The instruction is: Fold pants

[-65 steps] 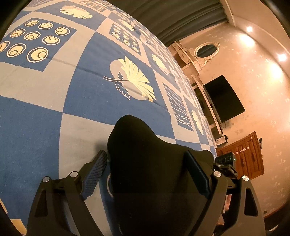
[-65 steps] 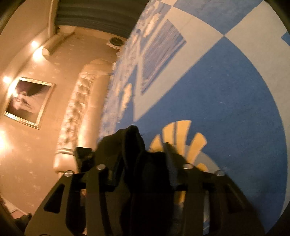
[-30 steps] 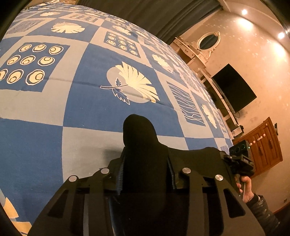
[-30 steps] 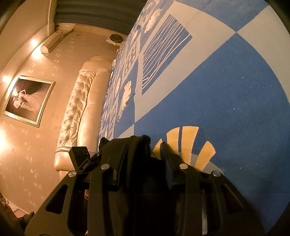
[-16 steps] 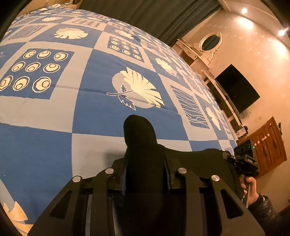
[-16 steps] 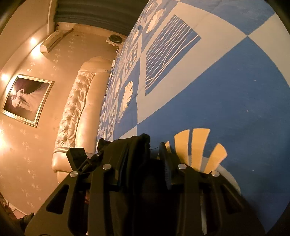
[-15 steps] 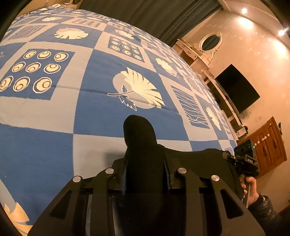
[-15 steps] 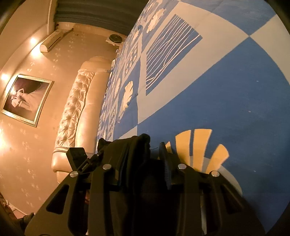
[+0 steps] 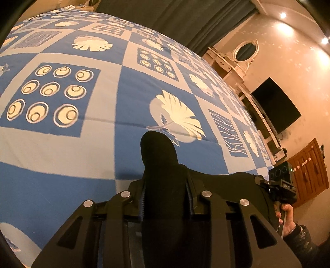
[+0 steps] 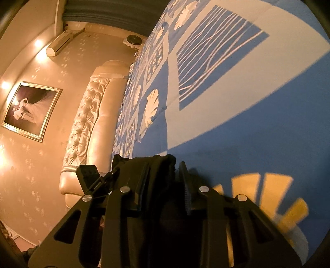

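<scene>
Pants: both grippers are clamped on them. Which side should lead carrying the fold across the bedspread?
Neither, probably. The left gripper and right gripper are each shut on a bunch of the black pants, held above the blue patterned bedspread. The fabric spans both, so moving together looks best.

Blue patterned bedspread (image 9: 127, 99) — tufted headboard (image 10: 86, 115), dark curtains (image 9: 185, 18).

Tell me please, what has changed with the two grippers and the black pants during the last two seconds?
The left gripper had its jaws wide apart around the black pants; they have since closed on the fabric, and the view now shows more of the bedspread. The right gripper has stayed shut on the pants.
</scene>
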{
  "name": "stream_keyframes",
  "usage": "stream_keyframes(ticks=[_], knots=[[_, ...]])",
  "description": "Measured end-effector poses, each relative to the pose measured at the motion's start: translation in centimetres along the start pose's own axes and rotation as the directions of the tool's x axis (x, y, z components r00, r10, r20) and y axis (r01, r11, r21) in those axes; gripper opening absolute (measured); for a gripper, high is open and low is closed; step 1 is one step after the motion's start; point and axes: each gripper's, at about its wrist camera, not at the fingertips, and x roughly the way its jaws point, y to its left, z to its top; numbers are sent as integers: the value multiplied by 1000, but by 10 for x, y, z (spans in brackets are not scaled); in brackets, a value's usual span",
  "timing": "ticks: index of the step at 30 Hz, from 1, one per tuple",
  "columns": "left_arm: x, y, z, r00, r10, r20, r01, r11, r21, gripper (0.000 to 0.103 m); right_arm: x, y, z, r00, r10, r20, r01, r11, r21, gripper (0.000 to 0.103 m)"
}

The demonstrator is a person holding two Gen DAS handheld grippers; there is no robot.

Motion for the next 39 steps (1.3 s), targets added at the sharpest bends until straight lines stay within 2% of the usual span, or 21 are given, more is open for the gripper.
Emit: stream_keyframes(ticks=[16, 21, 29, 39], knots=[[0, 39, 34, 999, 29, 16, -28, 998, -61, 30, 60, 25, 41, 1000, 13, -20, -13, 1000, -7, 27], [5, 52, 44, 1000, 23, 16, -21, 996, -91, 30, 71, 28, 51, 1000, 12, -25, -12, 1000, -8, 26], [14, 60, 58, 1000, 24, 7, -23, 996, -89, 30, 83, 30, 62, 999, 26, -20, -26, 1000, 5, 25], [19, 67, 58, 1000, 0, 1, 1, 994, -107, 30, 99, 31, 70, 999, 50, -12, -50, 999, 23, 21]])
